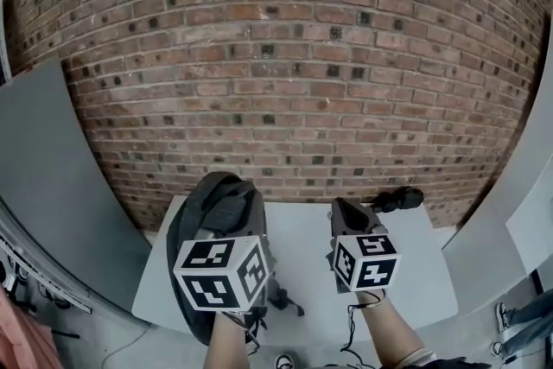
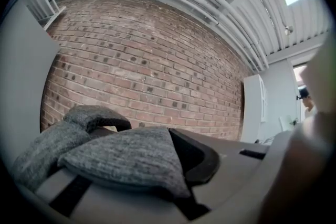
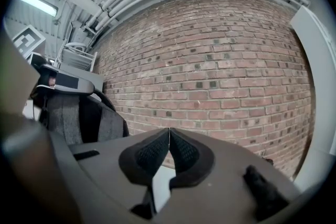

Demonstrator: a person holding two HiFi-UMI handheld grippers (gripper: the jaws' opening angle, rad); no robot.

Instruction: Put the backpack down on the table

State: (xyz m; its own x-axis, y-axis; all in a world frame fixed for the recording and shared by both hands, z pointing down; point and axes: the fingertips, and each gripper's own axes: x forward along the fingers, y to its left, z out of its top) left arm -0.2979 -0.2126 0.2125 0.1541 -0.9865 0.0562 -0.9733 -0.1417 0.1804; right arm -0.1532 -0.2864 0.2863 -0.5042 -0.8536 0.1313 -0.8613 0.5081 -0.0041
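A grey fabric backpack (image 1: 216,212) with black trim hangs over the left part of the light grey table (image 1: 302,251). My left gripper (image 1: 226,212) is shut on it, and its jaw tips are hidden under the fabric. In the left gripper view a grey strap (image 2: 126,157) lies across the jaws, with only one black pad (image 2: 205,157) showing beside it. My right gripper (image 1: 344,210) is to the right of the backpack and apart from it. Its jaws (image 3: 169,139) are shut with nothing between them. The backpack (image 3: 79,118) shows at the left of the right gripper view.
A brick wall (image 1: 285,56) stands close behind the table. A small black object (image 1: 397,199) lies at the table's far right corner. Grey panels (image 1: 43,186) flank the table on both sides. Black backpack straps (image 1: 283,298) dangle by the table's near edge.
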